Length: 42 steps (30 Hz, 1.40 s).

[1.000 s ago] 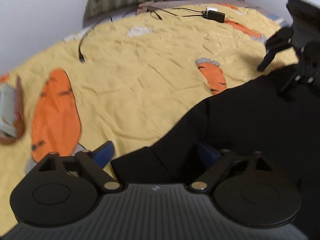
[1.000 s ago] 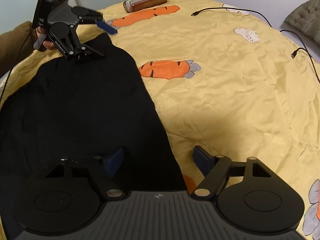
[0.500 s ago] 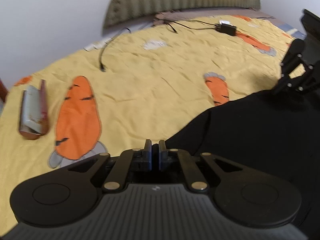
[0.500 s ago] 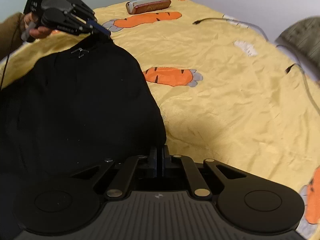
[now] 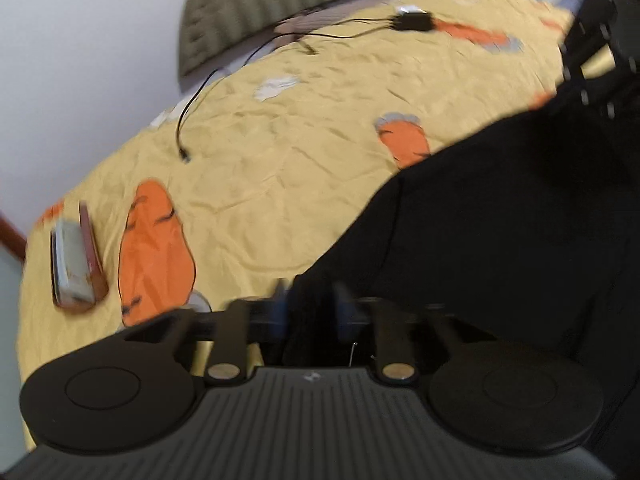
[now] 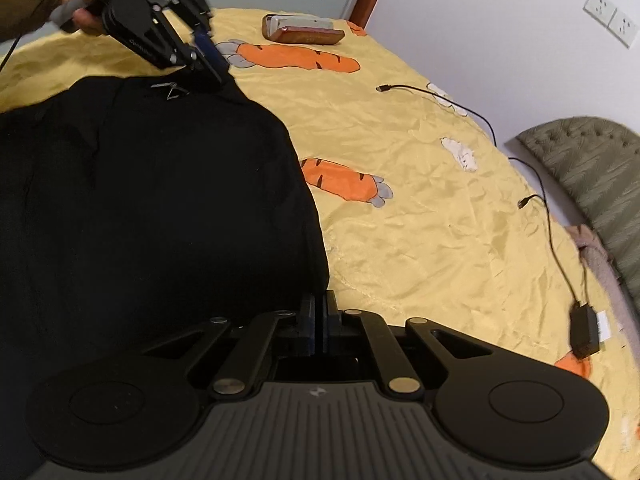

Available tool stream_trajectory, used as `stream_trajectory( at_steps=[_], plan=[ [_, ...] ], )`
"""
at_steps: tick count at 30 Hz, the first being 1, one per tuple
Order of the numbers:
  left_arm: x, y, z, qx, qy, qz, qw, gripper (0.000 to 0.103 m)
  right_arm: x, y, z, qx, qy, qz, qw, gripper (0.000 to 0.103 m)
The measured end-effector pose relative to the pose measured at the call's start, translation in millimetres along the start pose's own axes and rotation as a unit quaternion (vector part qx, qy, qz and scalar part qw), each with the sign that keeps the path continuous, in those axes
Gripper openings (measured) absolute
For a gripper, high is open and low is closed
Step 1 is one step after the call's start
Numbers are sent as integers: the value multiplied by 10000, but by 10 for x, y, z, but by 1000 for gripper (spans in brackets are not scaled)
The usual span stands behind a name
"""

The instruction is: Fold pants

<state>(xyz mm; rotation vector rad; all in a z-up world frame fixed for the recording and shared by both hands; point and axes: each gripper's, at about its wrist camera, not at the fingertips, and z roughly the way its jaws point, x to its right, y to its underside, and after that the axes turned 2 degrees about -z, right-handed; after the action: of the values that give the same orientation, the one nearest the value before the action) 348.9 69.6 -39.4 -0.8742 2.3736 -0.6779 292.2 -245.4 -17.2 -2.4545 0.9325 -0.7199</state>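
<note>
Black pants (image 5: 500,240) lie spread on the yellow carrot-print bedspread (image 5: 300,152). My left gripper (image 5: 312,308) has a bunch of the pants' edge between its blue pads; its jaws are opening, and the cloth still fills the gap and touches both pads. In the right wrist view the left gripper (image 6: 200,40) holds that corner of the pants (image 6: 160,200) raised at the far left. My right gripper (image 6: 319,320) is shut on the near edge of the pants. The right gripper (image 5: 592,60) also shows at the left wrist view's top right, blurred.
A reddish-brown case (image 6: 302,30) lies near the bed's far corner. A black cable (image 6: 476,116) and a charger block (image 6: 584,332) lie on the sheet toward the green headboard cushion (image 6: 592,168). A hand (image 6: 76,12) holds the left gripper's handle.
Both grippers, open a second ago, closed on the pants' edge. The left's pads have since parted around a thicker bunch of cloth. Both have shifted sideways and lifted the edge slightly.
</note>
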Motion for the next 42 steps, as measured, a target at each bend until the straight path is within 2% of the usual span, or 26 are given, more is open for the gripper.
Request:
stream_trajectory(
  at_steps=[1,4,7,9,11,14,17,20,21,24,33,42],
  plan=[
    [27,15,5,55,22,176,9998,54,-23,-2,-4,-33,-18,-29,10000,3],
    [39,34,91,-33,118,277,9995,59,-50,2,49,-156,80,-147,9997,3],
    [-116,47,193,-58,215,-183,9996,60,-20,-24,146,-237,74,-115,9996,3],
    [-282,65,261,-90,438,-705,9965,48,3,-30,216,-332,-50,-119,9994,3],
    [-408,85,313,-166,643,-1106,9916,35,9,-5,267,-383,3,-141,9992,3],
    [-441,128,253,-66,821,-1204,9893,17,68,25,329,-391,-135,92,9991,3],
    [-421,154,173,-7,804,-1151,9901,7,194,58,353,-263,-321,490,9979,5],
    [-397,133,92,31,651,-1214,9905,6,331,86,361,-226,-498,1005,9934,5],
    [-369,128,41,96,542,-1192,9913,6,322,80,347,-226,-441,1072,9930,5],
    [-283,116,-155,307,345,-1128,9925,6,136,26,235,-174,-107,672,9975,3],
    [-53,201,-760,721,127,-1118,9910,6,-338,-4,-274,232,899,85,9956,2],
    [298,633,-1528,1069,62,-1225,9867,6,-1024,89,-912,596,1287,-279,9895,2]
  ],
)
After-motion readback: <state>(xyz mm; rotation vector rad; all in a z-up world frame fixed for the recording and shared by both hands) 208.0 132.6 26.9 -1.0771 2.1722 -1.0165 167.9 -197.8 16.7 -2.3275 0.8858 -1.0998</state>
